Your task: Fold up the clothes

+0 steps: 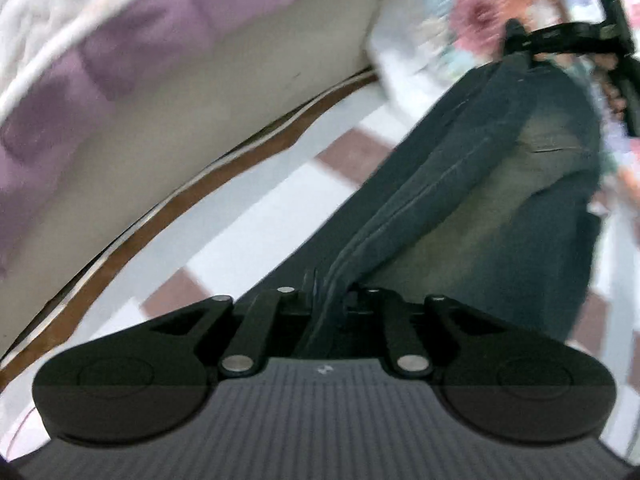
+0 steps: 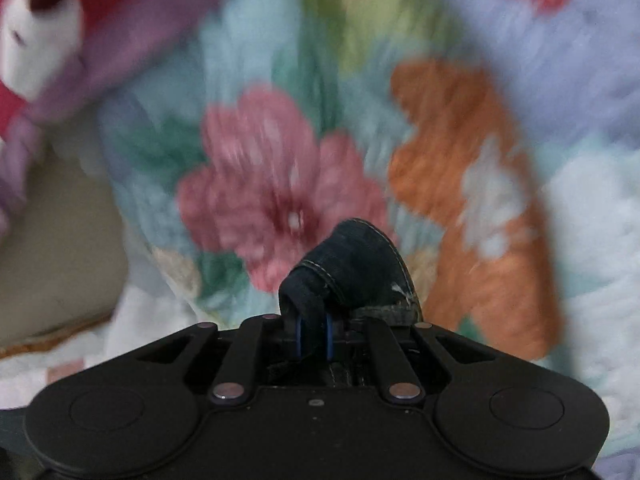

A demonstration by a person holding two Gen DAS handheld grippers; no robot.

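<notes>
Floral quilt (image 2: 280, 184) backdrop | both claws, left (image 1: 326, 300) and right (image 2: 312, 332), pinching stitched dark denim jeans (image 1: 480, 184)

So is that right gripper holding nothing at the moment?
No, the right gripper is shut on a fold of the jeans.

Home bedroom, by all signs. Floral bedspread (image 2: 288, 184) with pink and orange blooms fills right wrist view; purple-and-white bedding (image 1: 132, 52) drapes over cream bed side (image 1: 224, 92) in left wrist view. Checked floor (image 1: 360, 152) of white and reddish-brown tiles below. Dark denim jeans (image 1: 500, 200) hang between. Both views motion-blurred.
</notes>
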